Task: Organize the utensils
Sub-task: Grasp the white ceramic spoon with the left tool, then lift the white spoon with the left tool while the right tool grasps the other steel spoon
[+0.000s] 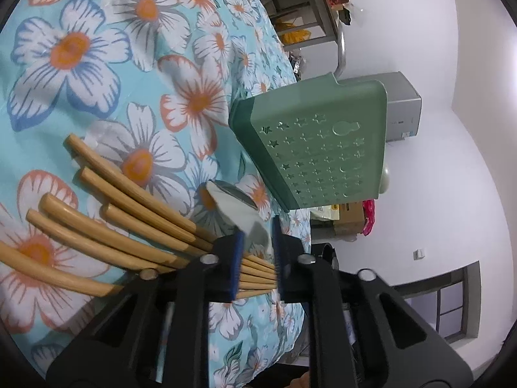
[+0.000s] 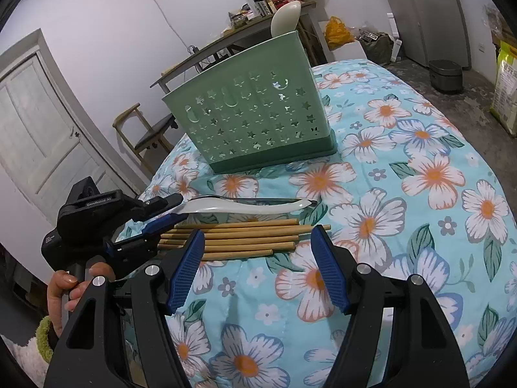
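Left tool rolled sideways, pinching white spoon; right tool spread above cloth.

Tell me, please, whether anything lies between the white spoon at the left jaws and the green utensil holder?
Nothing visible does. The left gripper is closed on the white spoon, and only bare floral tablecloth separates it from the green utensil holder. The wooden chopsticks lie on the near side, out of that path.
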`<state>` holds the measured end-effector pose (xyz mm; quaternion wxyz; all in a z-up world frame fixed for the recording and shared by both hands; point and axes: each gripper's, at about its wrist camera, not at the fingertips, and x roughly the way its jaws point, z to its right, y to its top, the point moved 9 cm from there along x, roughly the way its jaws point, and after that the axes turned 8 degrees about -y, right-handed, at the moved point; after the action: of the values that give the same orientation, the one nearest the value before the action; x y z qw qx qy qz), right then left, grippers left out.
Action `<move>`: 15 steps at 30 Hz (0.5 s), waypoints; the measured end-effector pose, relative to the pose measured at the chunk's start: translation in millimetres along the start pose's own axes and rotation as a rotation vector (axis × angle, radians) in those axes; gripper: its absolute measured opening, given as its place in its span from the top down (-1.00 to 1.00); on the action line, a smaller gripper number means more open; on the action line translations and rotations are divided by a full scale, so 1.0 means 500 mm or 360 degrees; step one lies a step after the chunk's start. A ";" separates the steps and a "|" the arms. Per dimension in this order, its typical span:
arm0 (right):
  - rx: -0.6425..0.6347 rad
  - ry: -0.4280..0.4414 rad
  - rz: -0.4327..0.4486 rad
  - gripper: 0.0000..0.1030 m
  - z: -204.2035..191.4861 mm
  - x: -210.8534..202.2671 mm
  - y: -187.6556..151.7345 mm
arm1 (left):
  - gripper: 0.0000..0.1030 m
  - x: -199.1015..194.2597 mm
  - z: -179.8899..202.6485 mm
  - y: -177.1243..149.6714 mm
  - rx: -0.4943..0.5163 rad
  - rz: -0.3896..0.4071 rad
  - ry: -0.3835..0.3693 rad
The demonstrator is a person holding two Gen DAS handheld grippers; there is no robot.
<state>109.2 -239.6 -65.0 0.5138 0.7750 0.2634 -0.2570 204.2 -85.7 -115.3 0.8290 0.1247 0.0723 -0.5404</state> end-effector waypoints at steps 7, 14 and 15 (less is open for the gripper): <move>0.0012 -0.0014 0.0030 -0.29 0.009 -0.016 0.007 | 0.95 -0.023 0.054 -0.018 0.0069 0.0008 -0.0181; -0.0012 -0.0048 0.0081 -0.29 0.013 -0.043 0.010 | 1.00 -0.078 0.143 -0.029 0.0299 0.0046 -0.0235; -0.0019 -0.0054 0.0086 -0.29 0.014 -0.046 0.011 | 1.00 -0.088 0.153 -0.030 0.0321 0.0055 -0.0244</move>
<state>95.1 -251.2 -48.2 0.5294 0.7744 0.2351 -0.2545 171.5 -74.3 -32.8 0.8246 0.1669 -0.0481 -0.5385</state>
